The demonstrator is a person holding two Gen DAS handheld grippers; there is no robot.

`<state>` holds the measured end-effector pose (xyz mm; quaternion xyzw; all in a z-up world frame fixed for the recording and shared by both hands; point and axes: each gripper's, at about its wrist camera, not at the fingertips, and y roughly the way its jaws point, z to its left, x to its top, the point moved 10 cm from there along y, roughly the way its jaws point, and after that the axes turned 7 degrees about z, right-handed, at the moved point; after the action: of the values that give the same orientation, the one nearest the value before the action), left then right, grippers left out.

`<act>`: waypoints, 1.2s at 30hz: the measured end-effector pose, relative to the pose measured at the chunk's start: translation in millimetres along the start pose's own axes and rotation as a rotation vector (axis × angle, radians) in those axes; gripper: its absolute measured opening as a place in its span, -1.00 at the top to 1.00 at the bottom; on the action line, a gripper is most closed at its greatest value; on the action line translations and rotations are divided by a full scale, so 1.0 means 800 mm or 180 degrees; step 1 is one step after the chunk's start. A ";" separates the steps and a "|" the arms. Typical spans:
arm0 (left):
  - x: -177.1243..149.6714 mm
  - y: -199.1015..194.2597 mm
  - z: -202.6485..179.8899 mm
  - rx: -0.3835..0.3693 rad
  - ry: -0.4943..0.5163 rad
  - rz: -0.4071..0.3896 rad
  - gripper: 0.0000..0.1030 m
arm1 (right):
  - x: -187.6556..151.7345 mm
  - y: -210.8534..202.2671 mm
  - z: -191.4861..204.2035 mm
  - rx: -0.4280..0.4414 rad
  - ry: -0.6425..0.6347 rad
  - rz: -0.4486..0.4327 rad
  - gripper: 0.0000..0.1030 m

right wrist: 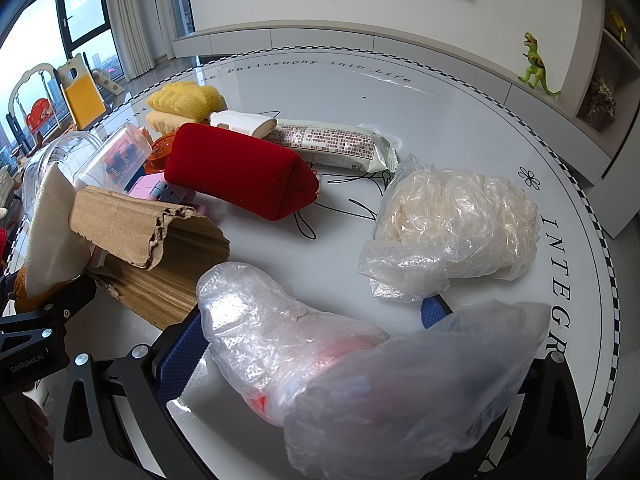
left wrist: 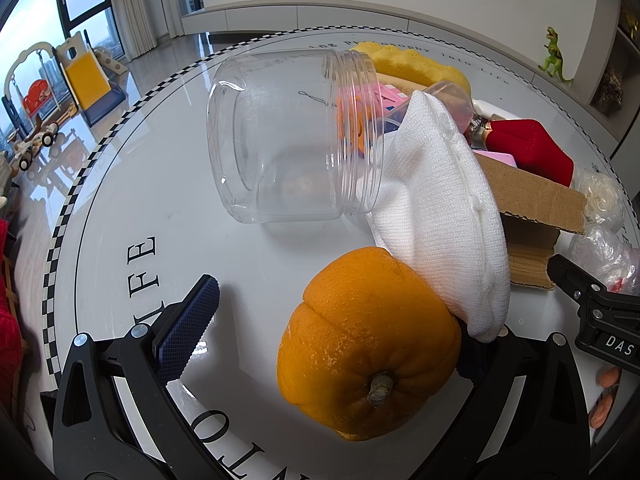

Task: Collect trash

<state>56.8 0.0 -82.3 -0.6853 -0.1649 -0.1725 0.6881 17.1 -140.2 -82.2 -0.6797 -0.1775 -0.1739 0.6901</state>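
Note:
My left gripper [left wrist: 336, 320] stands open low over the white round table [left wrist: 160, 168], with a whole orange [left wrist: 368, 340] between its fingers, close to the right one. A white cloth [left wrist: 440, 208] drapes over that right fingertip. A clear empty jar [left wrist: 280, 140] lies on its side just beyond. My right gripper [right wrist: 314, 320] is open around a crumpled clear plastic bag [right wrist: 280, 340] with something red inside; the bag spills over the right finger. A second plastic bag [right wrist: 452, 224] of pale material lies ahead of it.
Torn cardboard [right wrist: 152, 232], a red pouch [right wrist: 240, 172], a printed snack wrapper [right wrist: 332, 144], yellow sponges [right wrist: 184, 100] and small pink and orange items crowd the table's middle. The other gripper's black frame [right wrist: 40, 320] sits at the left. The far table [right wrist: 400, 92] is bare.

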 end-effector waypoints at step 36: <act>-0.030 -0.075 0.011 -0.0570 0.0378 -0.0208 -0.88 | -0.033 -0.107 0.024 0.0513 -0.0471 -0.0233 -0.69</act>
<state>8.2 8.8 -40.1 -0.7268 -0.1300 -0.2492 0.6267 -47.4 -122.1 -19.5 -0.6261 -0.2660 -0.1335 0.7207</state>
